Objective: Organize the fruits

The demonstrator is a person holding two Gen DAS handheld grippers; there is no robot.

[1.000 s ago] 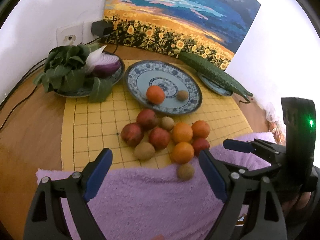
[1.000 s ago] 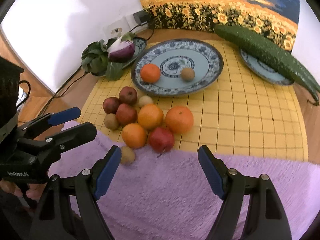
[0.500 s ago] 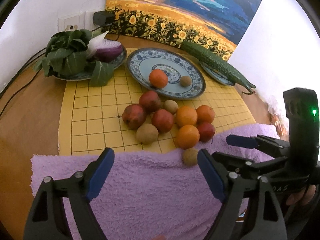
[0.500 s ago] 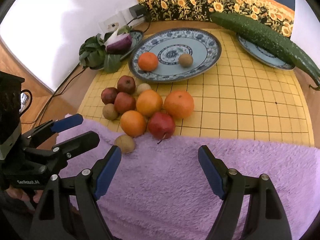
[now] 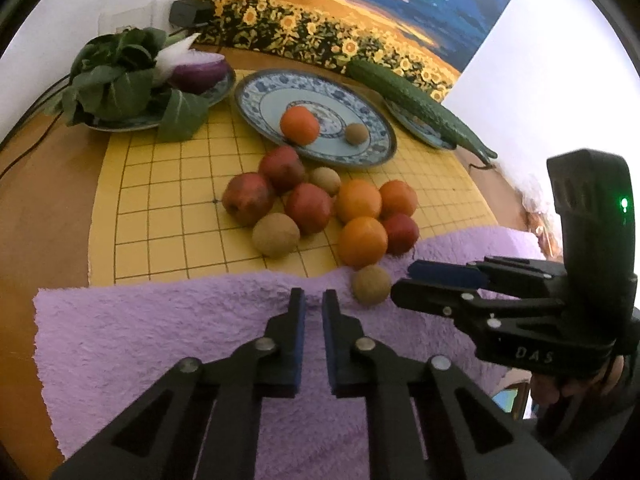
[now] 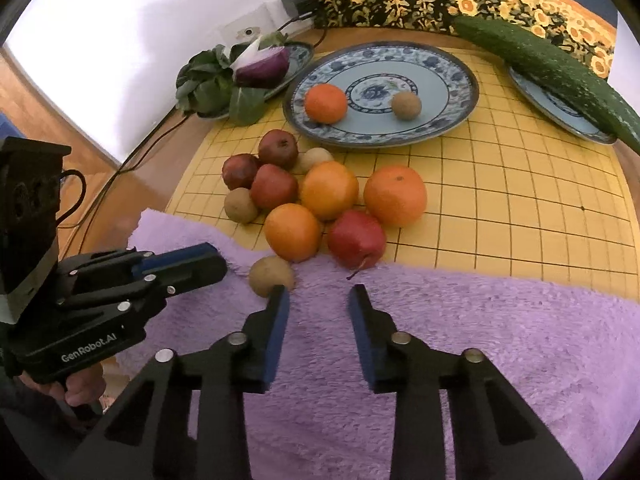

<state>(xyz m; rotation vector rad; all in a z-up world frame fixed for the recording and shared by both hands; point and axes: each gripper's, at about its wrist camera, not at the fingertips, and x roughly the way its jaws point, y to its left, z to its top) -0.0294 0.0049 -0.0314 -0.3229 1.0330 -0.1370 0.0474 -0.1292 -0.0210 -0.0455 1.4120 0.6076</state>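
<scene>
Both claws narrowed; kiwi (image 6: 271, 276) just beyond right claw (image 6: 315, 296)

A cluster of red apples (image 6: 274, 186), oranges (image 6: 395, 195) and brown kiwis (image 6: 240, 205) is gathered mid-mat, one kiwi (image 6: 271, 275) on the towel edge. An orange (image 6: 325, 103) and kiwi (image 6: 406, 105) are set on the plate (image 6: 460, 80).

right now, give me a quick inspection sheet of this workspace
surface: wooden table with yellow grid mat and purple towel
job's things: loose fruit pile; one orange and one small brown fruit on the middle plate
clutter: greens, onion, cucumber on side plates
grippers: left gripper just closed, empty; right gripper narrowed, nothing between
cables: black cable along table
surroundings: sunflower painting, wall socket
</scene>
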